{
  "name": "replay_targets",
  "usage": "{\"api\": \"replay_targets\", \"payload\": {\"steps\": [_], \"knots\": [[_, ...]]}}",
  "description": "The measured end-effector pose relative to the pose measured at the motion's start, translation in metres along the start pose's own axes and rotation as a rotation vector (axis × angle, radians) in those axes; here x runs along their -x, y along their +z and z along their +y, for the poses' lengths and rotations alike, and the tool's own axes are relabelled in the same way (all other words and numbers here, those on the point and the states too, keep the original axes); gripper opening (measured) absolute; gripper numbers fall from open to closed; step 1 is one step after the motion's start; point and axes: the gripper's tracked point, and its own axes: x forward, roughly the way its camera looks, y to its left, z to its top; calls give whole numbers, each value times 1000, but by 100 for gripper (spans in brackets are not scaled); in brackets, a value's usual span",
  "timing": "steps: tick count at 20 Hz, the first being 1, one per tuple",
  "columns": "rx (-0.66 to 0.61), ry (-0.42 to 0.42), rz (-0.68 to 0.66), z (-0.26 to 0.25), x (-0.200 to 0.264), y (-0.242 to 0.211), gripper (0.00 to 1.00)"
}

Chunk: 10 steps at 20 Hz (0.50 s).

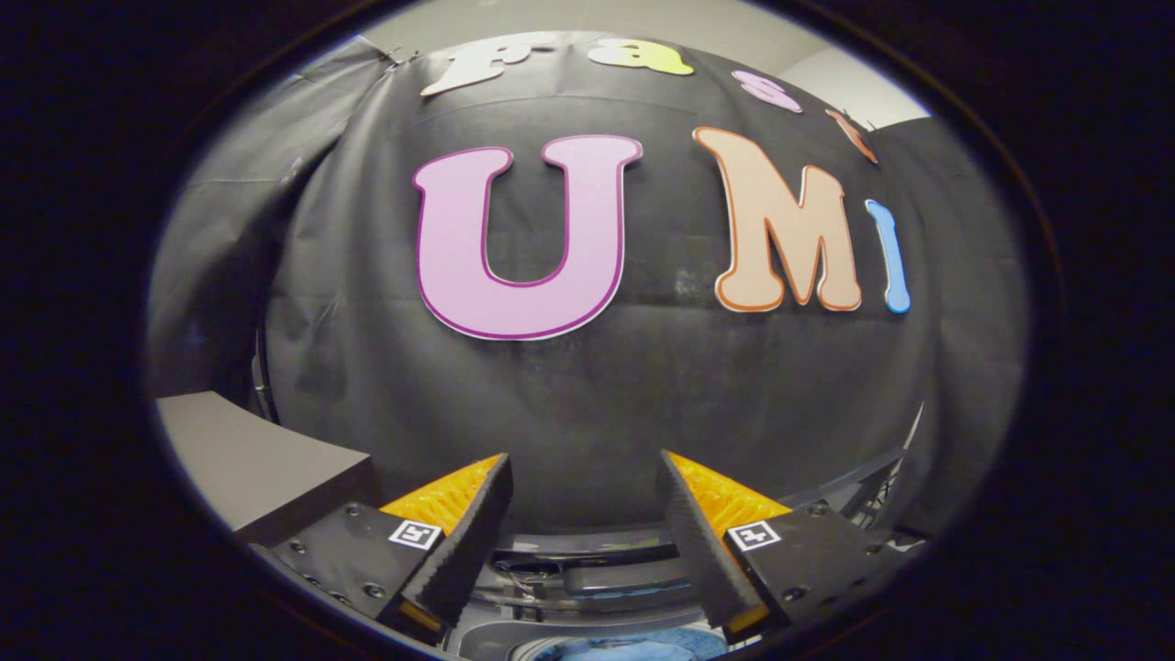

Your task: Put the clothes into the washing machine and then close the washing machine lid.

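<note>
Gripper view. We recorded the hand-held gripper [584, 491] raised and pointing level at the booth's black cloth wall [587, 404], which stood beyond the fingers. The two fingers [464, 542] were spread well apart with a wide gap between them; nothing lay in that gap and neither finger touched anything, so we noted the hand-held gripper as released and carrying nothing.

Below the fingers, and partly seen through the gap between them, we saw the top of the washing machine [587, 588]: a curved dark rear rim with a lighter grey band under it. Whether the dark panel at the back was the raised lid we could not tell from this angle.

Lower still, between the bases of the fingers, we noted blue fabric, the clothes [633, 647], lying inside the machine's opening. Only a small strip of the cloth was visible, so we could not tell how many pieces there were or how they lay. The fingers were well apart from the clothes, above them.

To the left of the left finger we noted a flat grey block or ledge [257, 468] standing against the cloth wall, just beside the machine's rim; we could not identify it further.
</note>
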Motion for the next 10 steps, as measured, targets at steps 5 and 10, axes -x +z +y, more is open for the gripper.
{"api": "replay_targets", "payload": {"steps": [5,10], "knots": [[1,-17,0,-1,4,-1,97],[5,-21,2,0,7,-4,97]]}}
